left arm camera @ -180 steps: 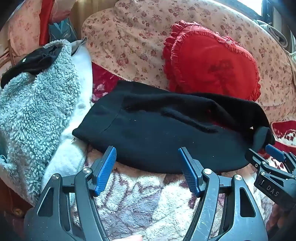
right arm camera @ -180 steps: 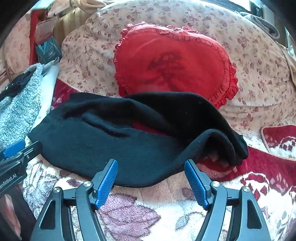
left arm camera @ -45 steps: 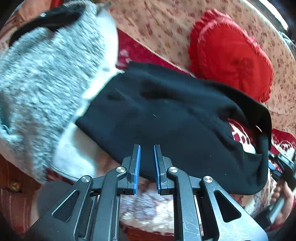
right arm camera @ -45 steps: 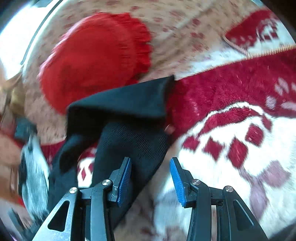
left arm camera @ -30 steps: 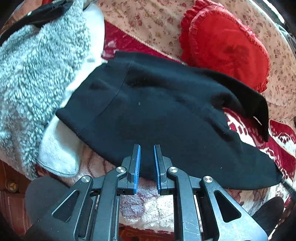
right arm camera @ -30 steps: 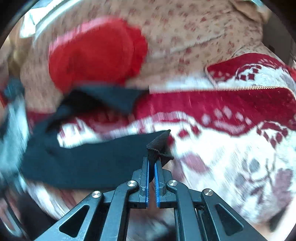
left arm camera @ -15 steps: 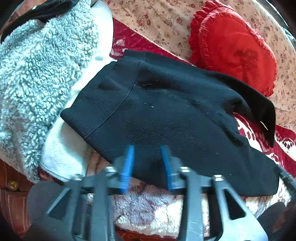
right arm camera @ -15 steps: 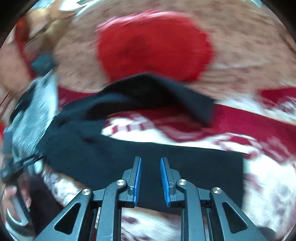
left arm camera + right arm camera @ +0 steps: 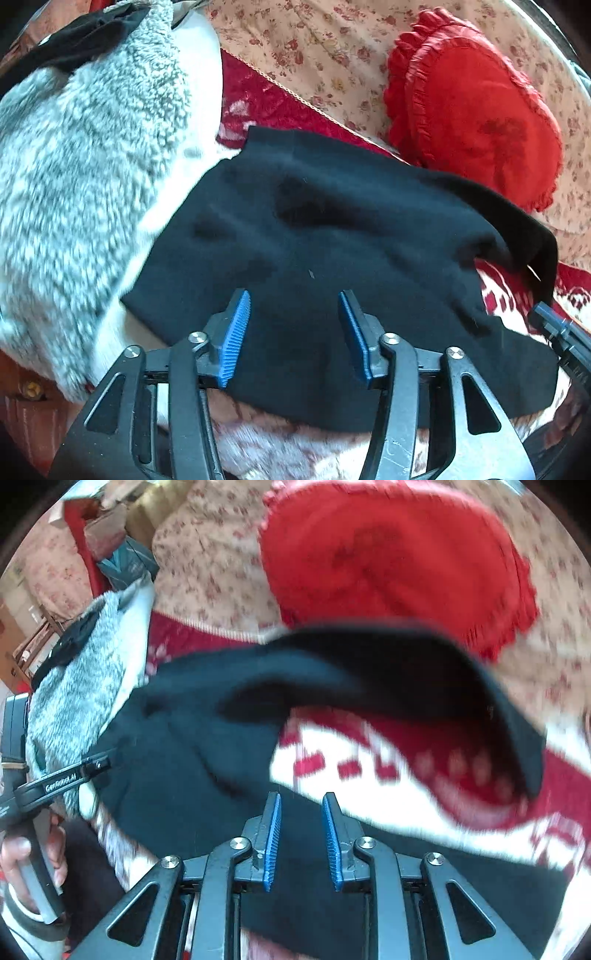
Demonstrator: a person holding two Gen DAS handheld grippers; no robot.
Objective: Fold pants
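Pants cover patterned blanket; both hand-held grippers have just been opening, empty.

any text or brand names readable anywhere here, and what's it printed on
"GenRobot.AI": white lettering on the black arm of the left gripper, seen at the left edge of the right wrist view.
Nothing else is readable: the black pants, red heart cushion and patterned blanket show no lettering.

Beyond the fingers stands a sofa back upholstered in cream floral fabric. A red heart-shaped cushion leans against it, up and right of the fingers. The seat carries a red-and-white patterned blanket. A grey fleece throw lies left. Lighting: bright daylight.
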